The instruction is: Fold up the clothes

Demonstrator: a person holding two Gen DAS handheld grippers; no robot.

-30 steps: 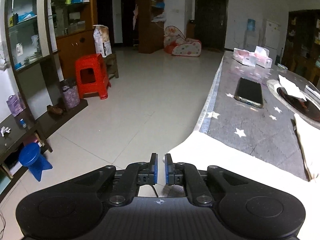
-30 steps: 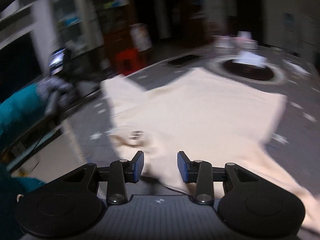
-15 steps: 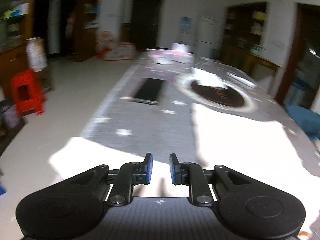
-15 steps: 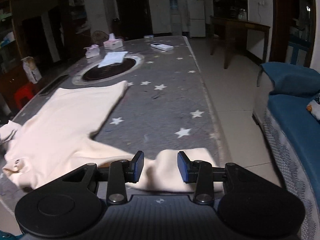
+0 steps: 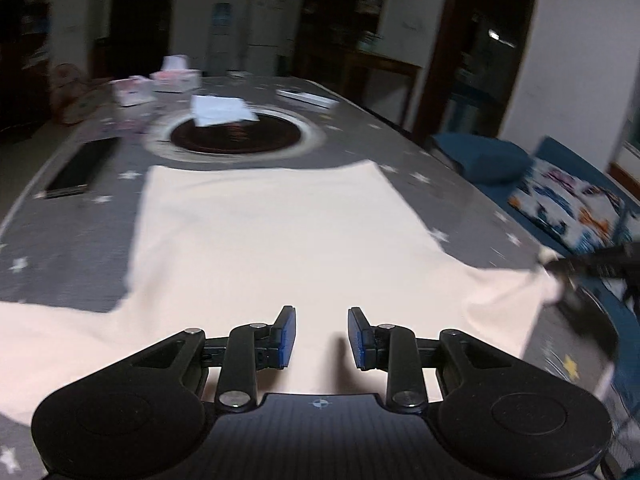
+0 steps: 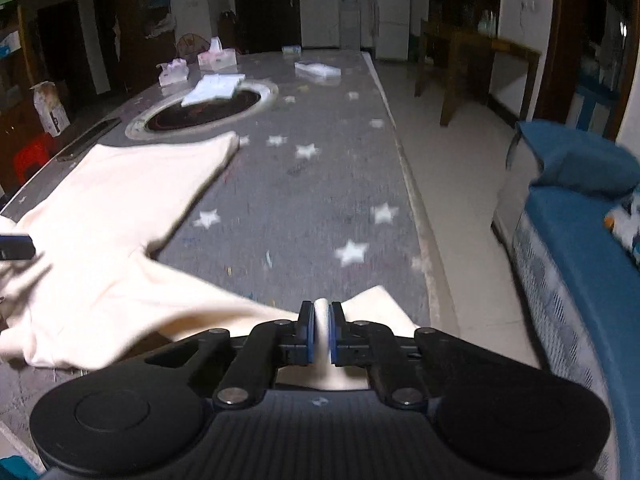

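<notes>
Since the earlier frames both views have swung: left wrist camera went from floor and table edge at the side to looking straight down the table over the garment; right gripper now sits on the sleeve end it was only straddling before; its jaws have just been closing and the blue pads now pinch a fold of cream fabric between them. Left gripper jaws have just been opening; they stand apart over the near part of the cream top, nothing between the pads, no visible contact with the cloth.

Top lies spread flat on the grey star-print table, body running toward 12 o'clock, hem near the dark round inset in the table; one sleeve trails to 9 o'clock in the left view, the other to 3 o'clock, where its tip is lifted by the right gripper at the table's edge. Black phone at 10 o'clock beside the top, apart from it; tissue boxes at 11 o'clock, far end; white folded paper on the inset; blue sofa at 3 o'clock off the table. Both views motion-blurred.
</notes>
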